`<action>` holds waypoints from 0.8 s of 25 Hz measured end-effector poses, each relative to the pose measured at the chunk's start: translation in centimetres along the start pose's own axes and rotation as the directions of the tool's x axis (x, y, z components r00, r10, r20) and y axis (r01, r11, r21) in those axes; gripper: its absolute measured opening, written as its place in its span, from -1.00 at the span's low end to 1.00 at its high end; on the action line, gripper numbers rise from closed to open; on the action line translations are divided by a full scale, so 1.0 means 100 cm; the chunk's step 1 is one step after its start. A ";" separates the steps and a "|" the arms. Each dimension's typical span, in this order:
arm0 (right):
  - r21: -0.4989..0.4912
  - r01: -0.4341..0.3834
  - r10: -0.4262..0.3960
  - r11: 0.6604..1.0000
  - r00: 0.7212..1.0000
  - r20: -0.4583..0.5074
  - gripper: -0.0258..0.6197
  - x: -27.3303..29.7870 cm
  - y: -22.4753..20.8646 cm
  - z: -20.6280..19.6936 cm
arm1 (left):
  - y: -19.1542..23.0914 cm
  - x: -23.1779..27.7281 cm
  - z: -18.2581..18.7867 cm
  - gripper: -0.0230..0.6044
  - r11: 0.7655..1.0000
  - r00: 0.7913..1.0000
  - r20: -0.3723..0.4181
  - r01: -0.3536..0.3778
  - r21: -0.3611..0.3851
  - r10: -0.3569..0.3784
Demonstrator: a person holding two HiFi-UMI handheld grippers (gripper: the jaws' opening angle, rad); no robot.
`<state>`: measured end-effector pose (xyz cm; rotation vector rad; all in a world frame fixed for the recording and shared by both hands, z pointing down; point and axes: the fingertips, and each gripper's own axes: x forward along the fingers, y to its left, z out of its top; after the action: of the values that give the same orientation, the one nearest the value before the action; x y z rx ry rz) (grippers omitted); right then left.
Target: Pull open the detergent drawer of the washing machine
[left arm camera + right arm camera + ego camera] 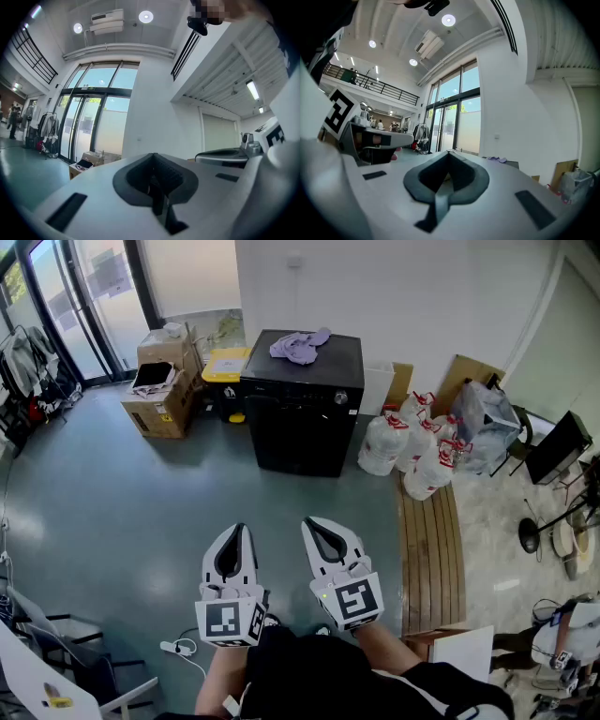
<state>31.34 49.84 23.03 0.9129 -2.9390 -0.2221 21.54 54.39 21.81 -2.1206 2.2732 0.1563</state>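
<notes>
At the far left, cardboard boxes point(161, 390) are sitting near the glass doors, taking no part in the job. The left tongs point(235, 532) are being held level just in front of the person's body, their jaws pressed together with nothing between them (the left gripper view is showing only the closed tips and the room beyond). Further in, the washing machine point(302, 404) is standing against the back wall, a black box with a purple cloth point(298, 345) lying on its lid. It is well apart from both tongs, with open floor point(122, 502) between. Its detergent drawer should be somewhere along the top strip of the front, but at this range I am not making it out. The right tongs point(317, 526) are hanging just beside the left, likewise closed and empty. White bags point(405, 442) are crowding the machine's right side.

By my reading, the task is only beginning: the approach is in hand and the drawer is not yet touched. The next move is calling for walking up to the machine, finding the drawer's front, parting one pair of jaws, pinching its lip and drawing straight back.
</notes>
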 end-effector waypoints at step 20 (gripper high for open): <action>0.101 -0.016 0.026 0.995 0.995 -0.094 -0.42 0.079 0.038 -0.038 | 0.099 0.017 -0.064 -0.27 0.998 0.984 -0.171 0.030 -0.053 -0.039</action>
<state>23.08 48.05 27.50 0.8779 -2.8928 -0.0301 11.83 52.74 28.56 -2.2808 2.3452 0.0299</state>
